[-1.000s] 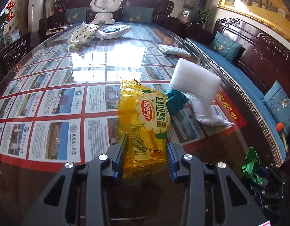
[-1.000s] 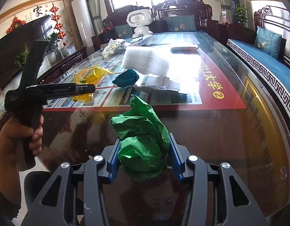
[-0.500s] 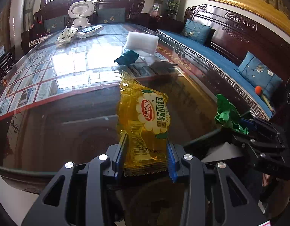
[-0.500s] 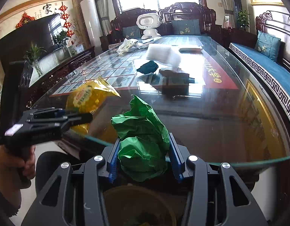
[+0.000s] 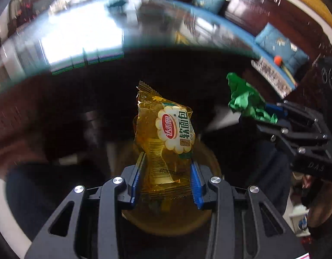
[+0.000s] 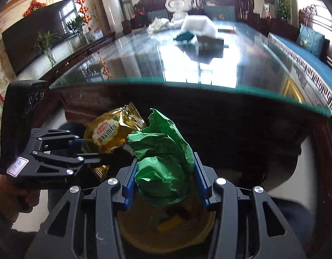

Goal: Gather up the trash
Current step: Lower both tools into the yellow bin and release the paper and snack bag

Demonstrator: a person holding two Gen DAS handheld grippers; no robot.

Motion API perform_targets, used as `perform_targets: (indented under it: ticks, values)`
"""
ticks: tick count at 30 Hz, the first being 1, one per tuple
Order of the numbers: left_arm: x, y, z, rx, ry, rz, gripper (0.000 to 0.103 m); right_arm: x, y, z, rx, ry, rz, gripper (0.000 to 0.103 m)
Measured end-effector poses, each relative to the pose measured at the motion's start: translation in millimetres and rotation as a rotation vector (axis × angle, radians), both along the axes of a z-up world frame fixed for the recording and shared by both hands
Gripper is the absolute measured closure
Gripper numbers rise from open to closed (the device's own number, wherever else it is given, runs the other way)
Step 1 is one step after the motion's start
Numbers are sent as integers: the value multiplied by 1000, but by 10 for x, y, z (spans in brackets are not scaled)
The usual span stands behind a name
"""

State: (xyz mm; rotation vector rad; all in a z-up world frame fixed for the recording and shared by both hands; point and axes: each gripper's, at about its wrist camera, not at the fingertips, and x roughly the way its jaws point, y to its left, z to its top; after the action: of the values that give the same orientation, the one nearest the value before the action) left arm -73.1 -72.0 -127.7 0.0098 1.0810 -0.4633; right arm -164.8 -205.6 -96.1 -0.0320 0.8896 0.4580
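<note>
My left gripper [image 5: 166, 166] is shut on a yellow bread wrapper [image 5: 166, 133] and holds it over a round tan bin [image 5: 166, 220] below the table's edge. My right gripper [image 6: 164, 174] is shut on a crumpled green paper ball [image 6: 163, 157] and holds it over the same bin [image 6: 166, 233], which has some scraps inside. In the right wrist view the left gripper [image 6: 84, 149] and the wrapper [image 6: 109, 131] are just left of the green ball. In the left wrist view the green ball [image 5: 245, 101] is at the right.
The glass-topped table [image 6: 187, 64] lies ahead, its rim above both grippers. On it are a white foam block [image 6: 198, 24], a dark teal wad [image 6: 185, 36], crumpled white paper [image 6: 157, 23] and a white toy robot [image 6: 178, 6]. A blue-cushioned bench [image 6: 306, 49] runs along the right.
Both grippers have pulled back off the table and dropped below its edge. They now hold the wrapper and the green ball over the tan bin, close together.
</note>
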Motion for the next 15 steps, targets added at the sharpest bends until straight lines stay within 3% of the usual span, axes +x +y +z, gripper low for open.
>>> perform_targets:
  ticks: [5,11,12,13,15]
  values:
    - [-165,-156,-472,38,147,-65,64,-140,-96,-321,-9,98,-31,58]
    - [-193,-258,-891,77,249,-109,61,-228,-162,-529,-24,148,-57,58]
    - [-194,-248,-933,83,256,-112,57,-226,-173,-536,-26,152,-60,58]
    - [-208,-241,-982,91,267,-117,44,-223,-187,-549,-25,158,-64,58]
    - [-211,-253,-1066,110,293,-119,37,-237,-203,-582,-29,166,-68,58]
